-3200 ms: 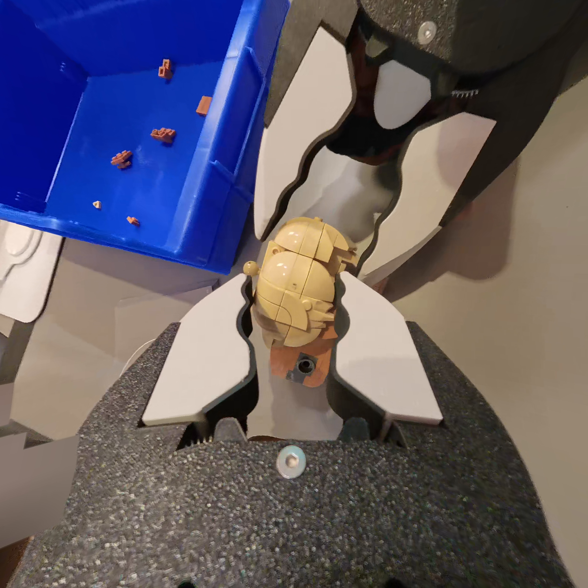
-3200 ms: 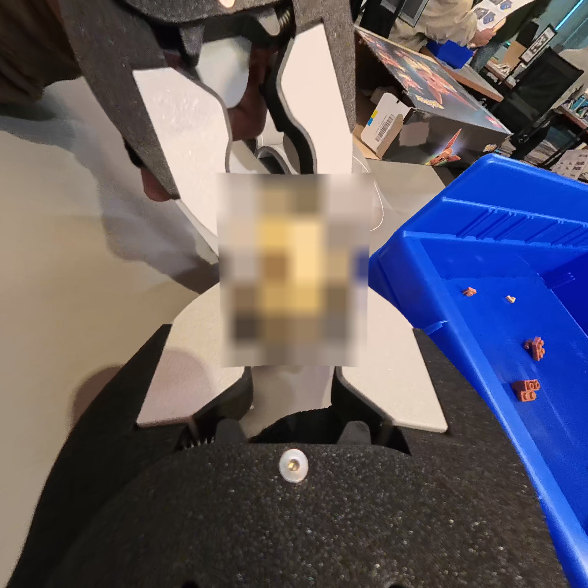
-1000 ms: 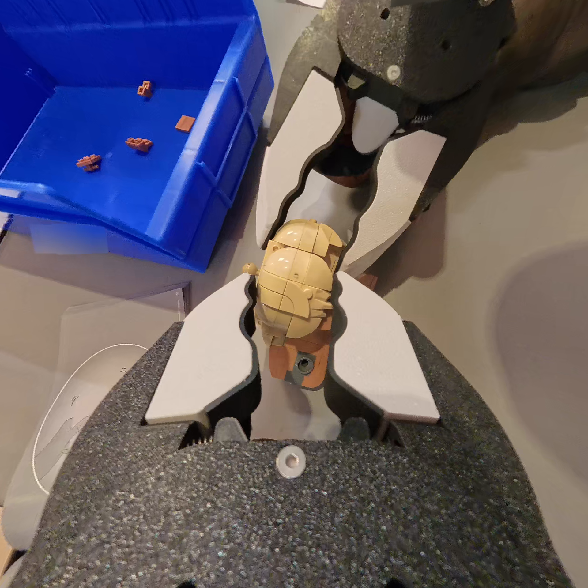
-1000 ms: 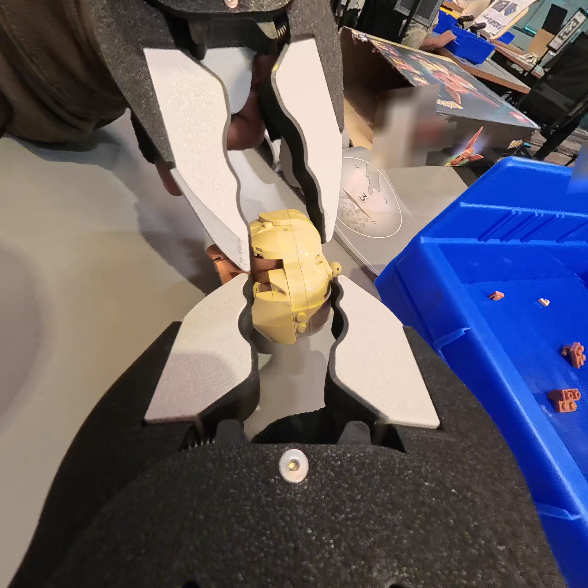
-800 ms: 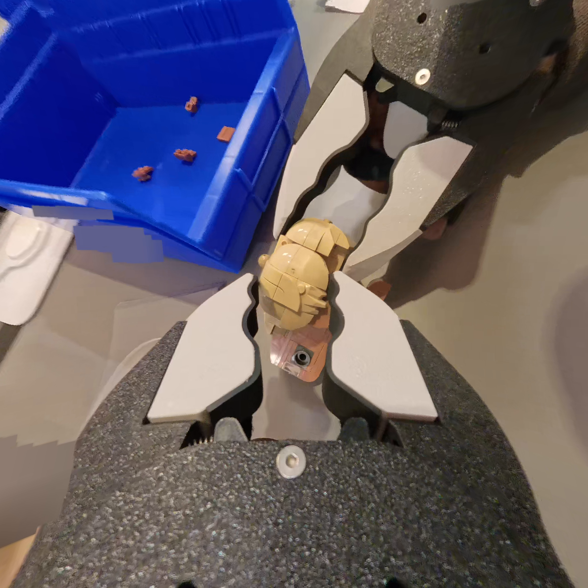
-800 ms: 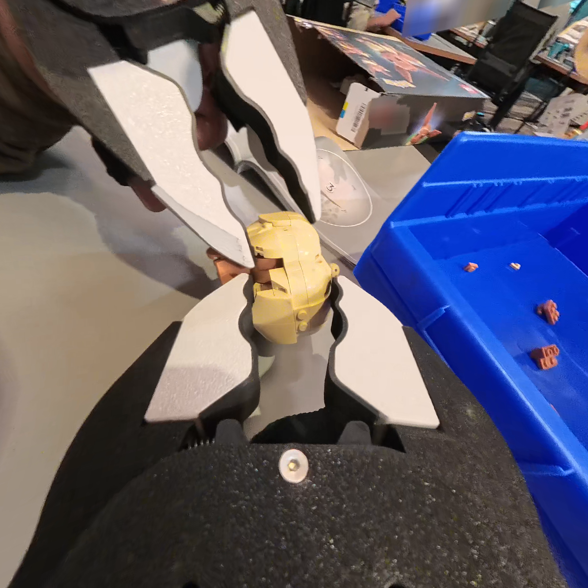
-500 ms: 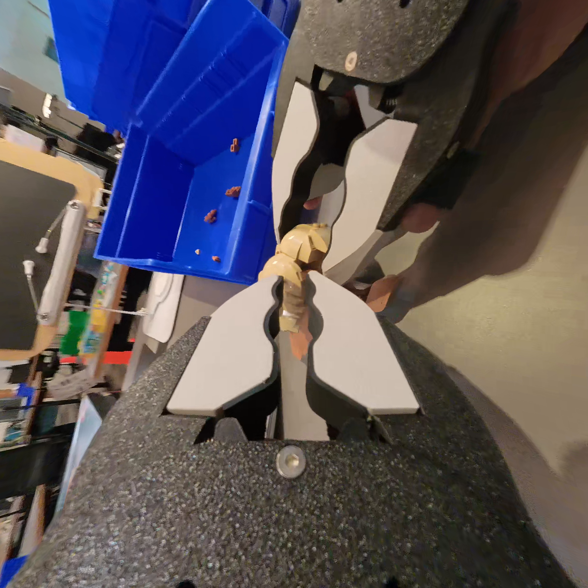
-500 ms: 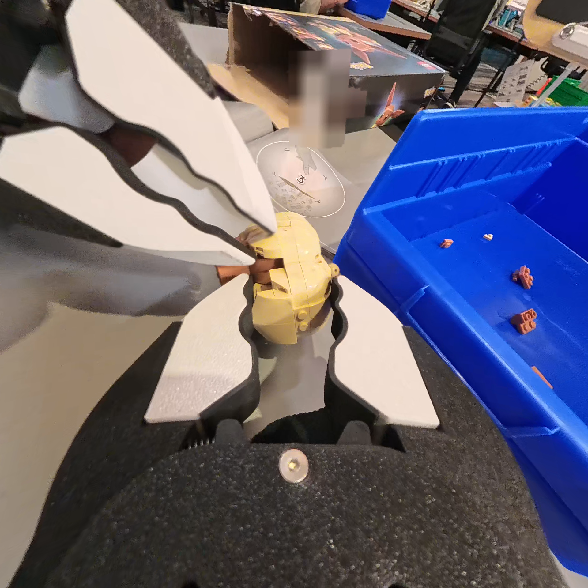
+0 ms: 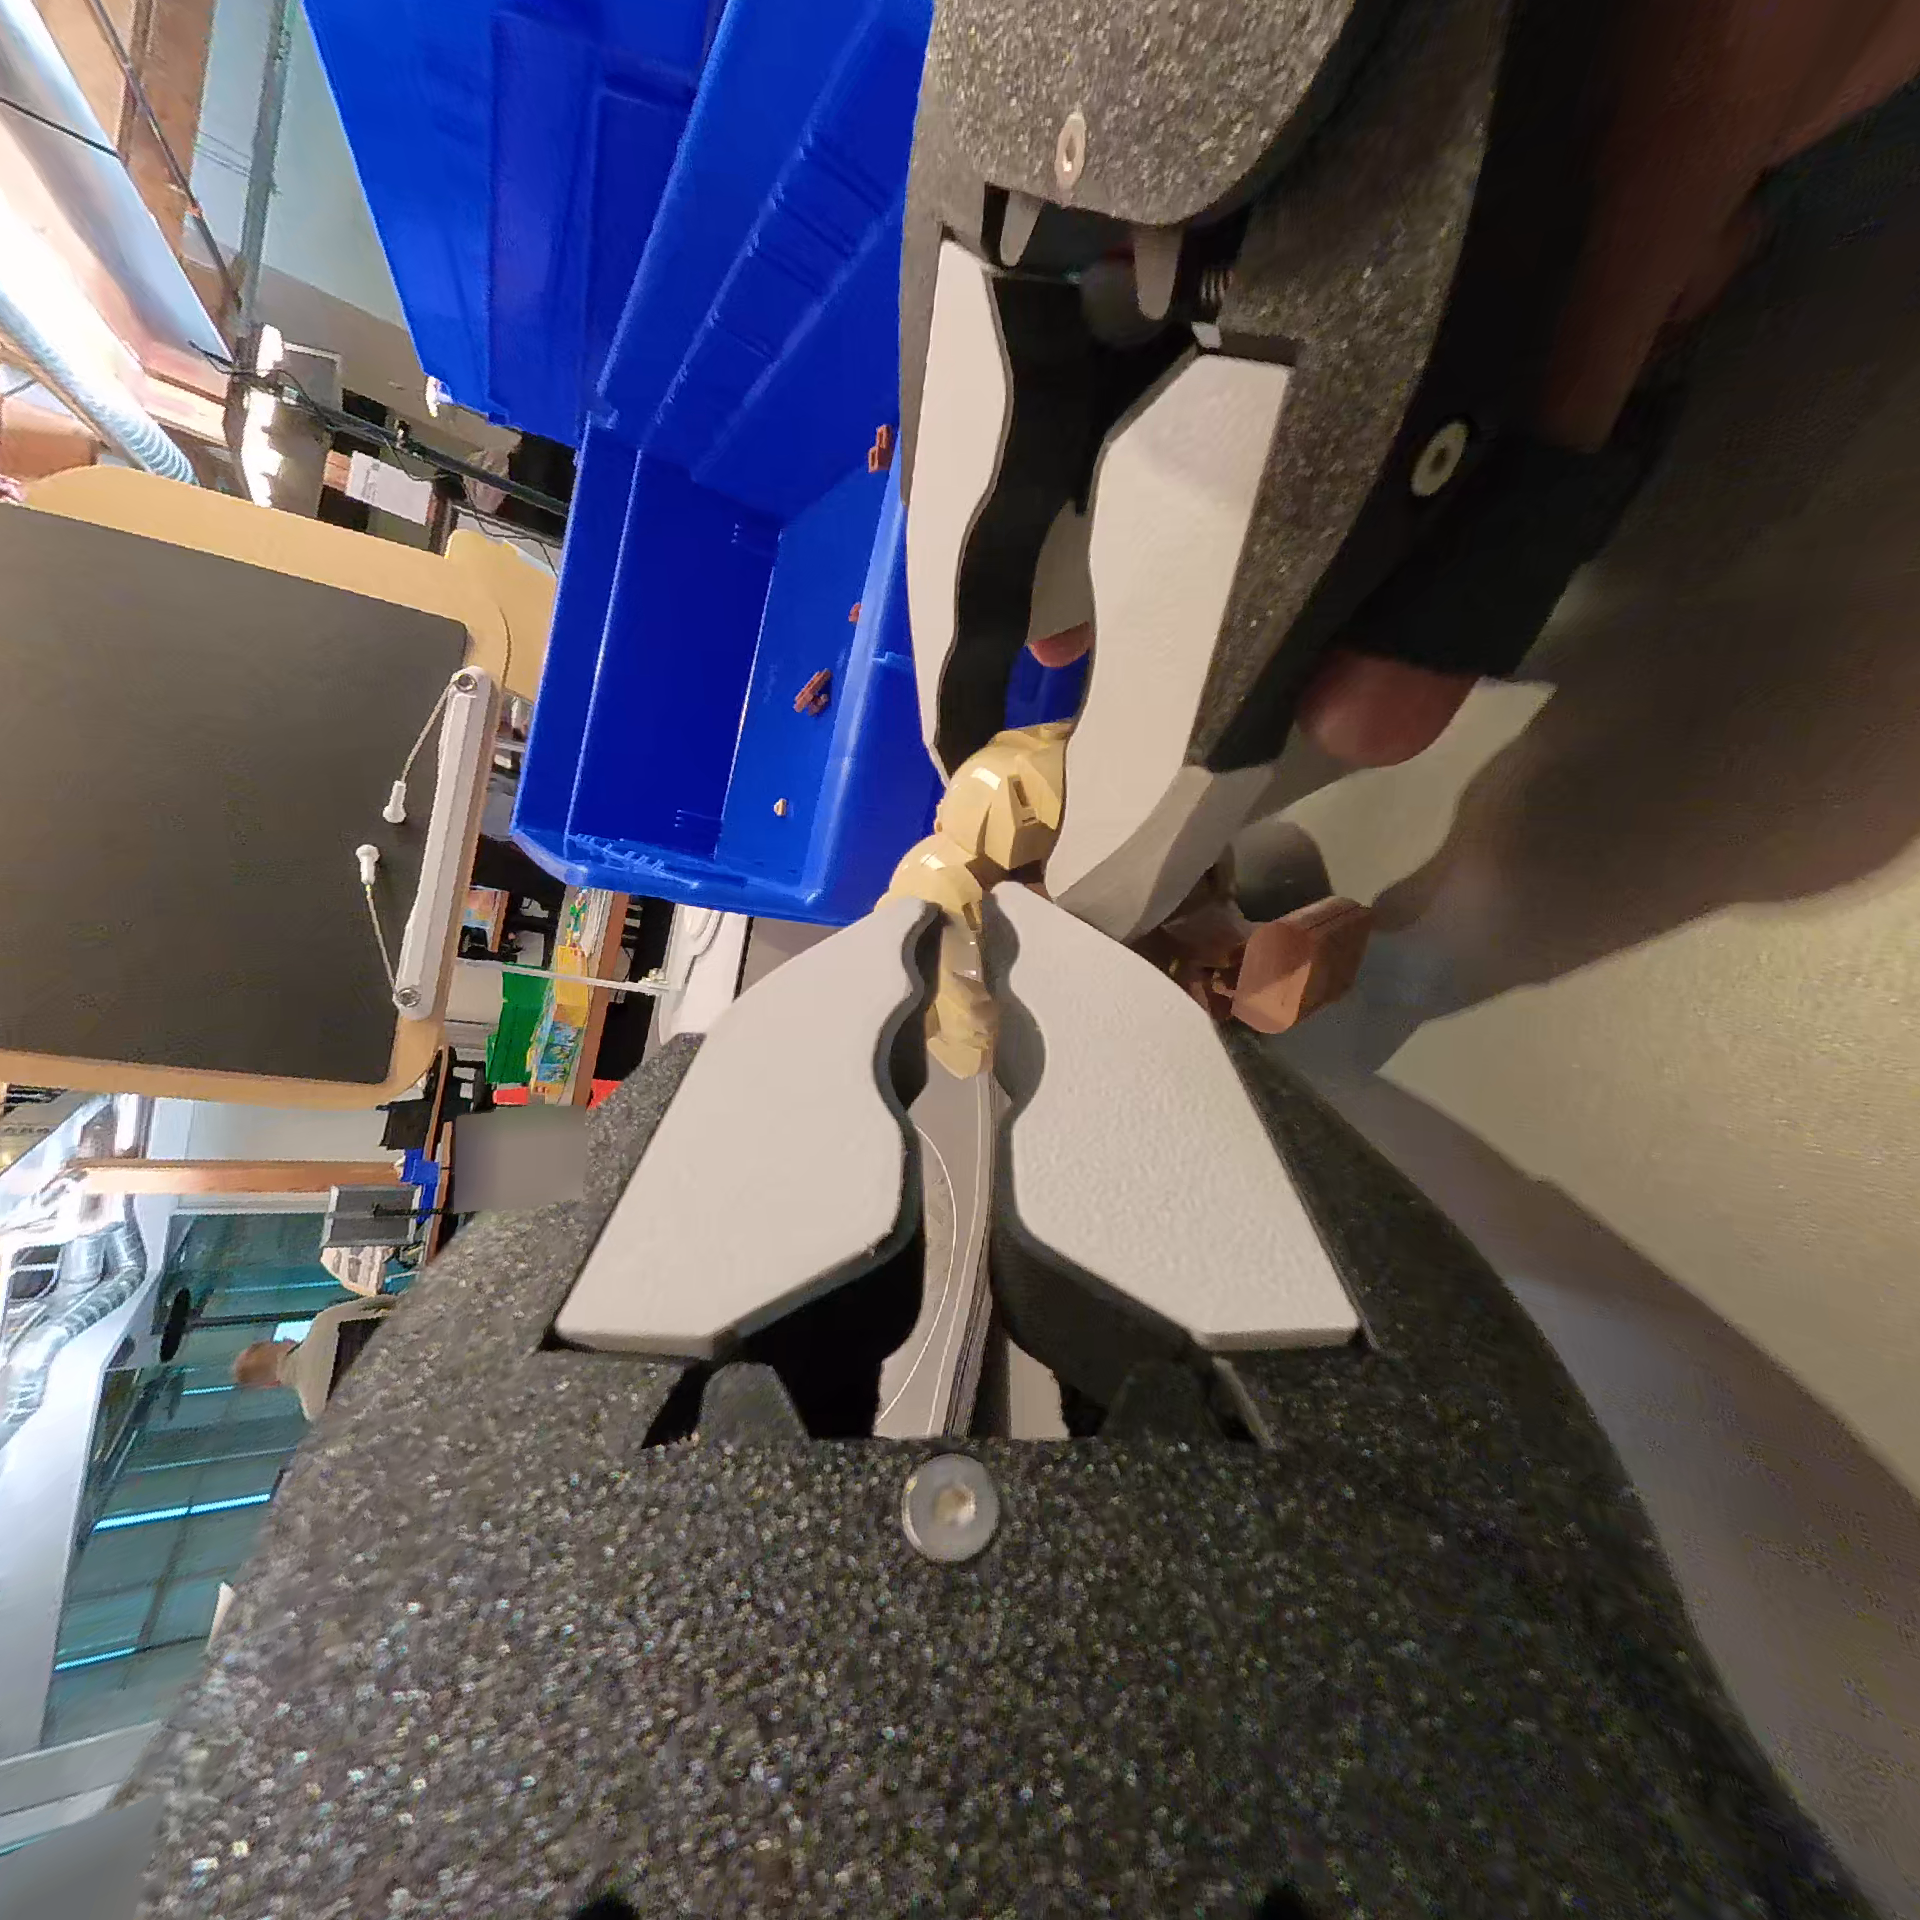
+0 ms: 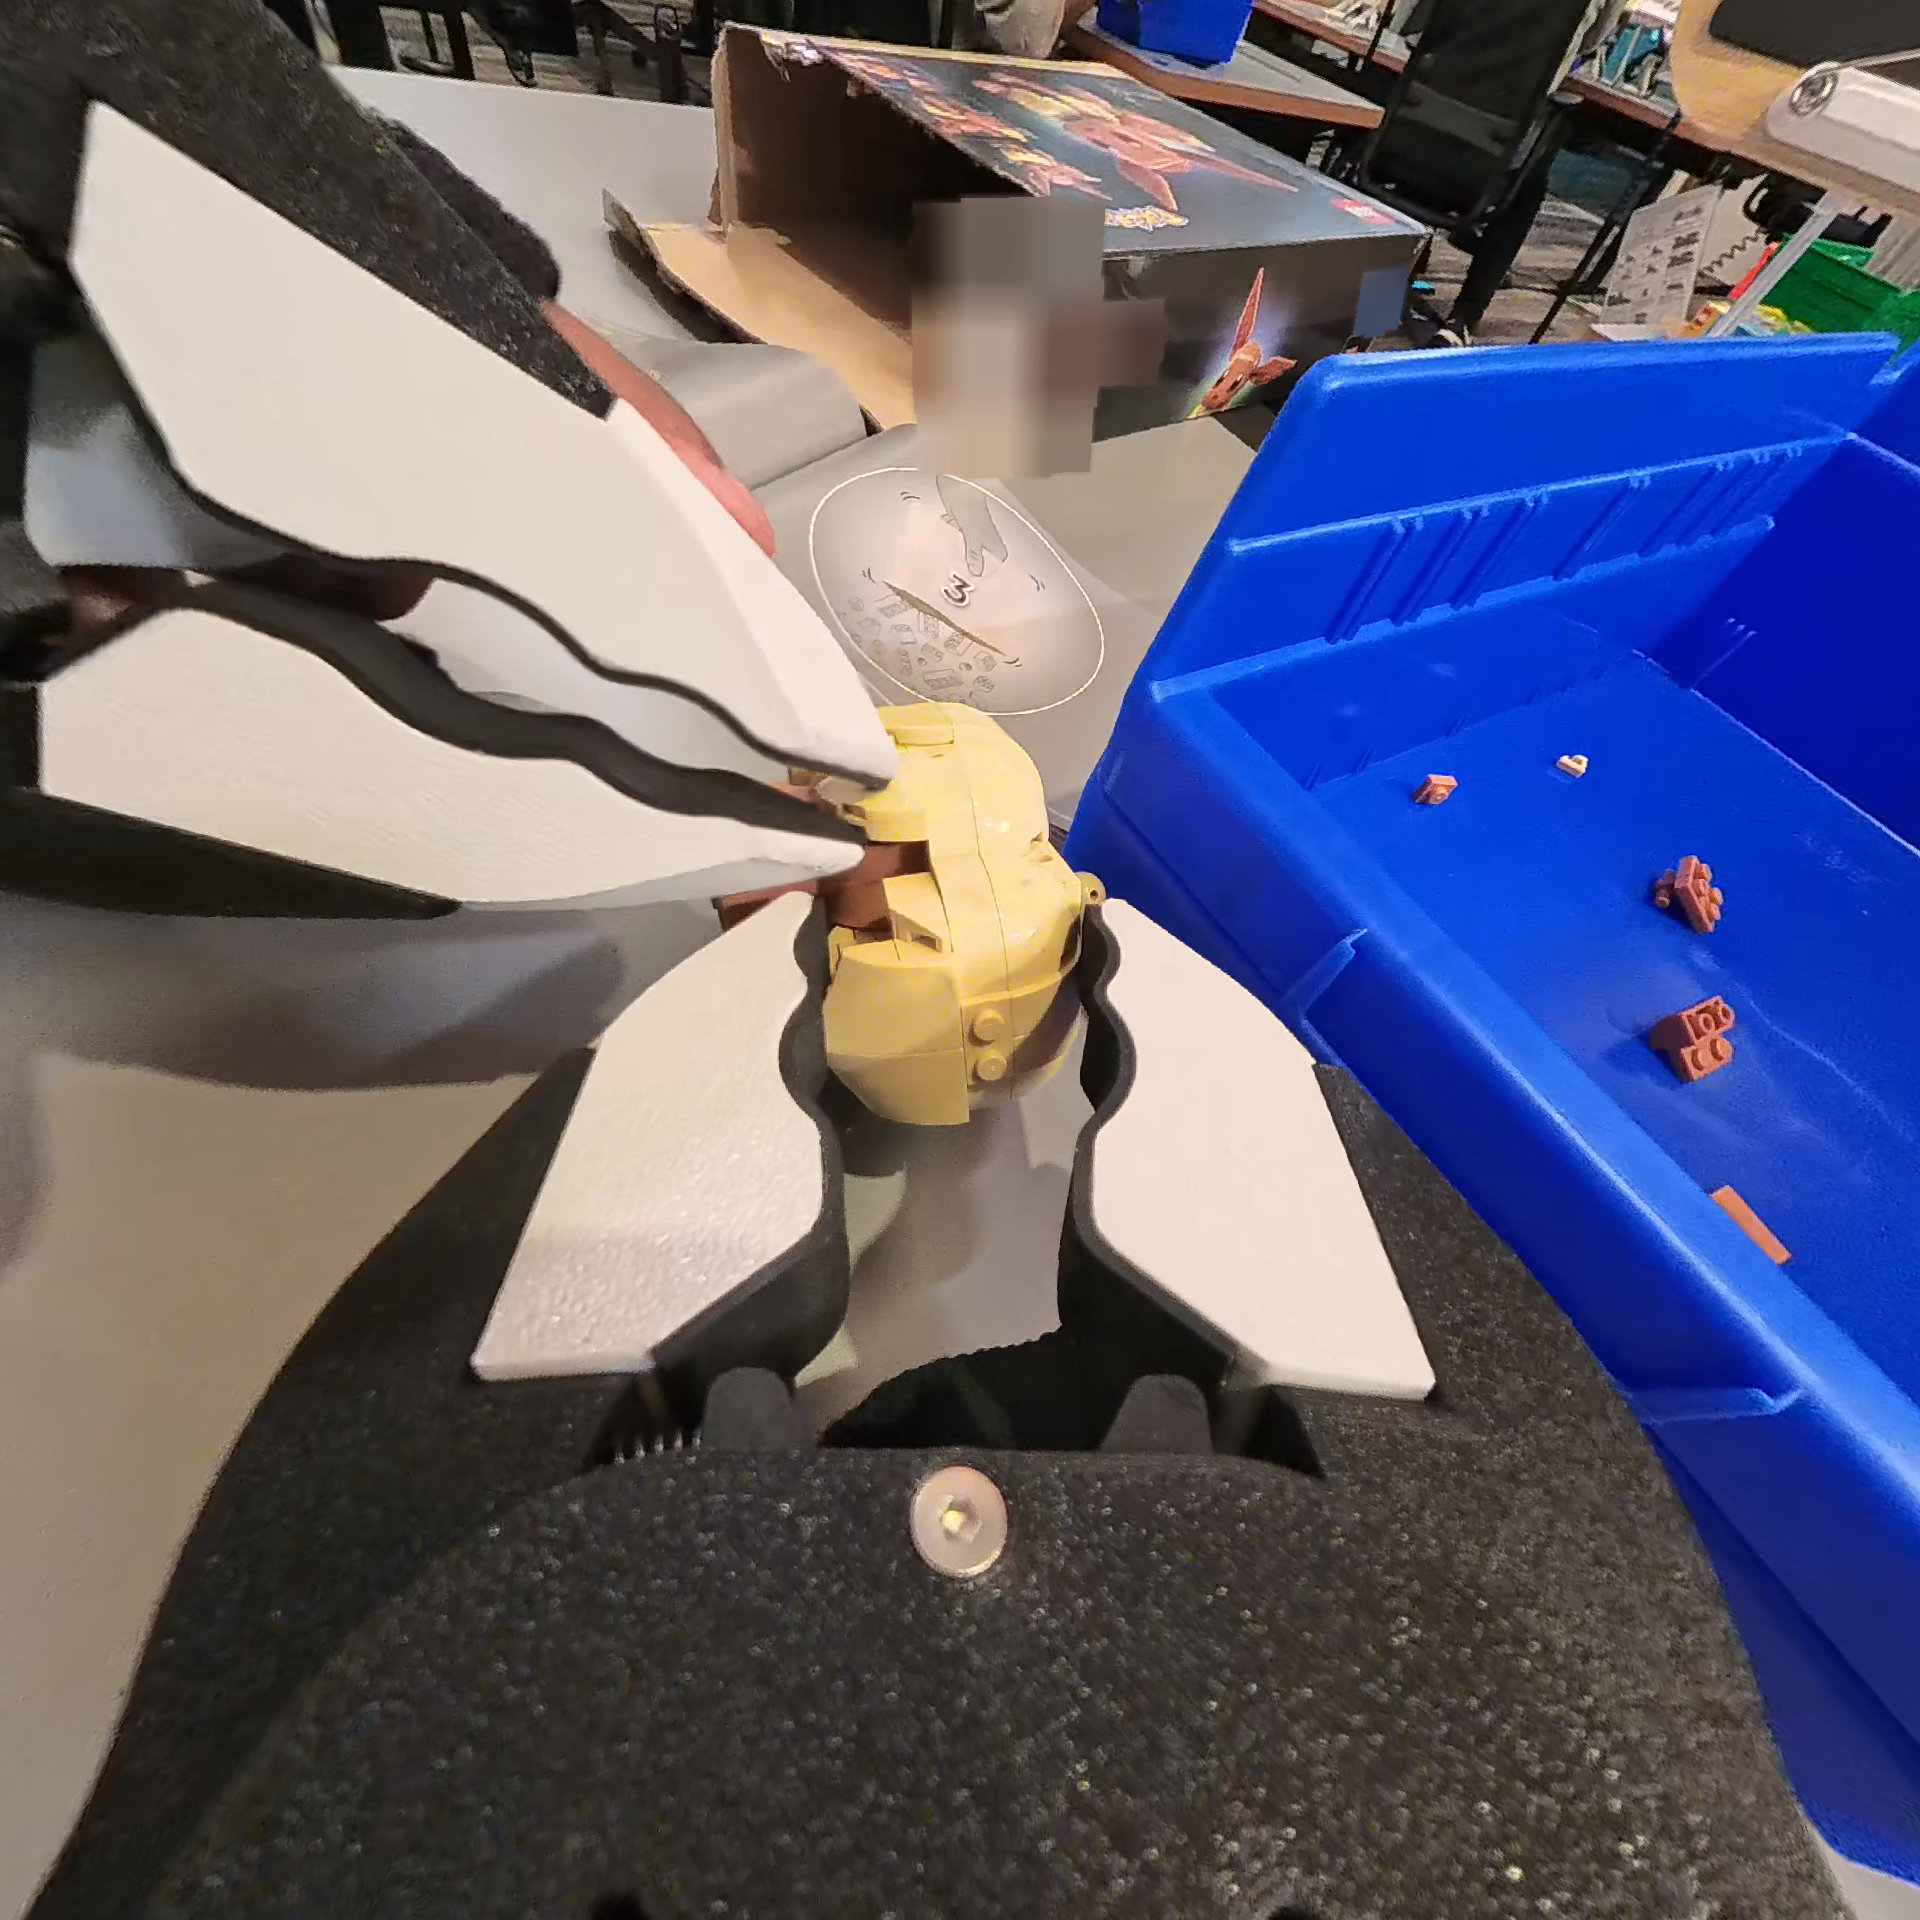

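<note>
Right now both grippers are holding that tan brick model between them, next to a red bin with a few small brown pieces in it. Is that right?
Almost. The bin is blue, not red; the right wrist view shows it plainly. The rest holds: the right gripper and the left gripper both grip the tan brick model, and small brown pieces lie in the bin.

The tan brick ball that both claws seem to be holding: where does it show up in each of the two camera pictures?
Left wrist view: the tan brick ball sits just above centre, a thin tan flap of it pinched in the left gripper.
Right wrist view: at centre, gripped across its width by the right gripper.
Shared landmark: the blue bin with small brown bricks inside.
</note>
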The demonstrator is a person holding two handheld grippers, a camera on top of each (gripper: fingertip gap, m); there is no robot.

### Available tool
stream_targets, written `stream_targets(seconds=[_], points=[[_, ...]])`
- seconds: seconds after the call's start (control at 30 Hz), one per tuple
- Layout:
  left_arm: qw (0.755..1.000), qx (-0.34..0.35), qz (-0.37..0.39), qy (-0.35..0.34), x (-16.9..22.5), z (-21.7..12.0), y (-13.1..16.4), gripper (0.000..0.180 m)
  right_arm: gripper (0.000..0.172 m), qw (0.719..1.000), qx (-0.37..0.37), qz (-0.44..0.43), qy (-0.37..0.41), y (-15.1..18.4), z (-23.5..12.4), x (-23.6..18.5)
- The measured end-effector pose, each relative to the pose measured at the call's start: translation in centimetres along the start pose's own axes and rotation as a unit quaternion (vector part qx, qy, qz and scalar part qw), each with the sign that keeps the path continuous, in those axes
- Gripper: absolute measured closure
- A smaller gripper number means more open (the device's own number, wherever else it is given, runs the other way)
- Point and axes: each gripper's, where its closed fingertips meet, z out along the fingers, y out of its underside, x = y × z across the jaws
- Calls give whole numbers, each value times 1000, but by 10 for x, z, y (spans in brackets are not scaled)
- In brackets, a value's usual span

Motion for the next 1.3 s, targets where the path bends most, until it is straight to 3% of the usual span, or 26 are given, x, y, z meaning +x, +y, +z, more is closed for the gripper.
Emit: stream_targets(seconds=[0.27,0.37,0.43,0.53,0.97,1.3], points=[[1000,13,-25,8,-1,-2,-2,178,126,1000,0,4,-1,0,0,1],[997,11,-69,-19,-24,-6,9,180,126,1000,0,-1,-2,1,-1,2],[991,33,-128,10,-26,-7,12,180,126,1000,-2,10,0,1,-1,4],[989,46,-140,28,-23,-7,10,180,126,1000,-3,15,2,2,-1,5],[996,30,-79,19,-2,-1,-1,162,126,1000,-2,-1,10,1,0,3],[997,-1,-72,3,0,1,4,167,126,1000,-3,1,13,1,0,5]])
